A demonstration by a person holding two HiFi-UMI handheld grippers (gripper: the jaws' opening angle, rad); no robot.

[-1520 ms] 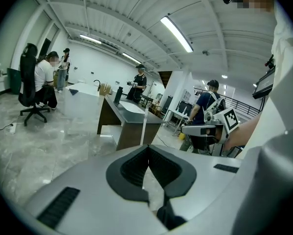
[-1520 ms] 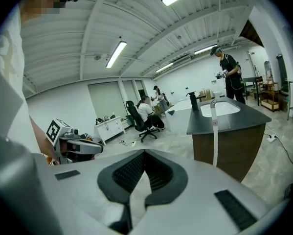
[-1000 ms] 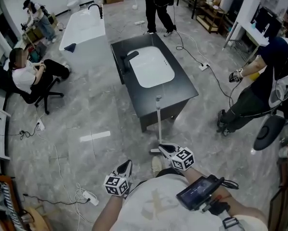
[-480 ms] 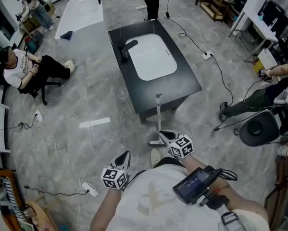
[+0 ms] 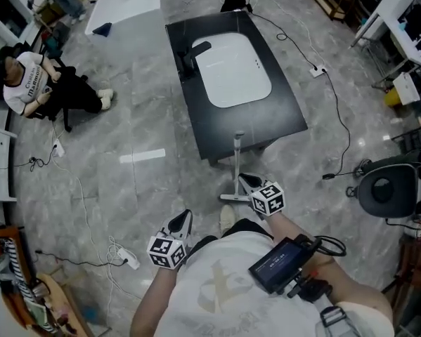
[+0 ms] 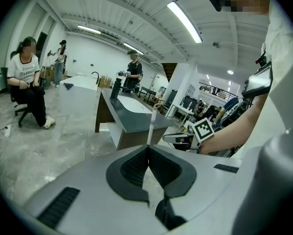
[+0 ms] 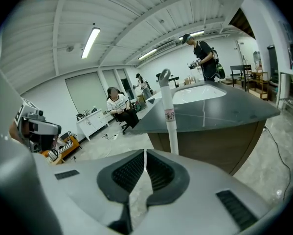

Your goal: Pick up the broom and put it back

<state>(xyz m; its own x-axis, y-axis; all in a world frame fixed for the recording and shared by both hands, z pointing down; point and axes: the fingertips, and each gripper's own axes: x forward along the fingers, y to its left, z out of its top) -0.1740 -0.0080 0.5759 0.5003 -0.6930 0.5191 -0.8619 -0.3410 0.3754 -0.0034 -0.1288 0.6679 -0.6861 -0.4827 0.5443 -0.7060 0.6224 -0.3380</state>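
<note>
The broom point(image 5: 236, 166) stands upright just ahead of the right gripper point(image 5: 244, 180), its thin white handle leaning on the front edge of the dark counter point(image 5: 289, 114) and its head on the floor close beside that gripper's tip. The right gripper's jaws are pressed together with nothing between them. The left gripper point(image 5: 185, 217), further back and off to the side of the broom, is likewise closed and empty. The broom looks light, with a stiff, smooth round handle that could slip or swivel in a narrow pinch. Since it is only propped, a nudge may topple it. The jaws would need to spread first, and the best hold is probably squarely across the handle, about mid-height, so the head hangs below.
</note>
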